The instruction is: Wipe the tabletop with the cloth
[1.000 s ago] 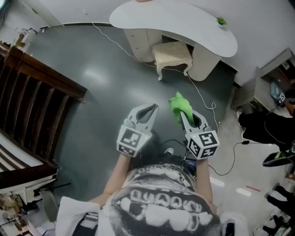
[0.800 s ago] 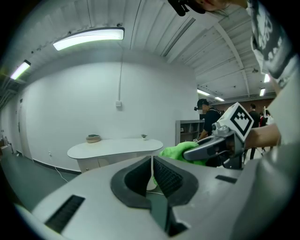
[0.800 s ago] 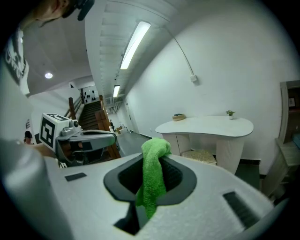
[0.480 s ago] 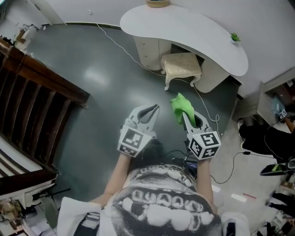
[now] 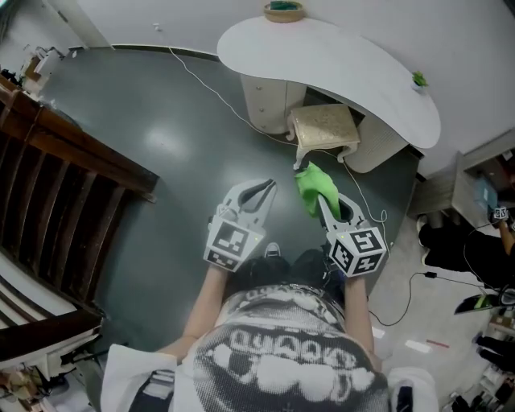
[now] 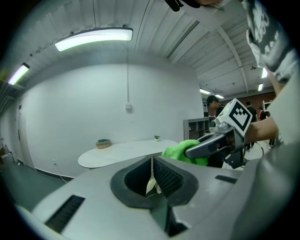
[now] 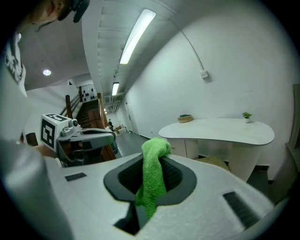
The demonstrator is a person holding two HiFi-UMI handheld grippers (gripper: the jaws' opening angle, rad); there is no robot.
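Both grippers are held out side by side: the right gripper [image 5: 320, 201] clamps the green cloth [image 5: 314, 183] (a tuft pokes past its tips), while the left gripper [image 5: 267, 187] is closed on nothing. The white tabletop [image 5: 338, 60], well ahead of the cloth, sits nearer than a second ago, its bowl [image 5: 284, 10] now showing.

The cloth [image 5: 315, 187] was bright green against the dark grey-green floor [image 5: 161, 153], and the tabletop [image 5: 346, 60] was plain white. The left gripper [image 5: 268, 189] and right gripper [image 5: 323, 205] were pale grey, each with a cube of black-and-white square markers; the stool cushion [image 5: 326, 125] was speckled cream, the person's shirt [image 5: 282, 346] black with white print.
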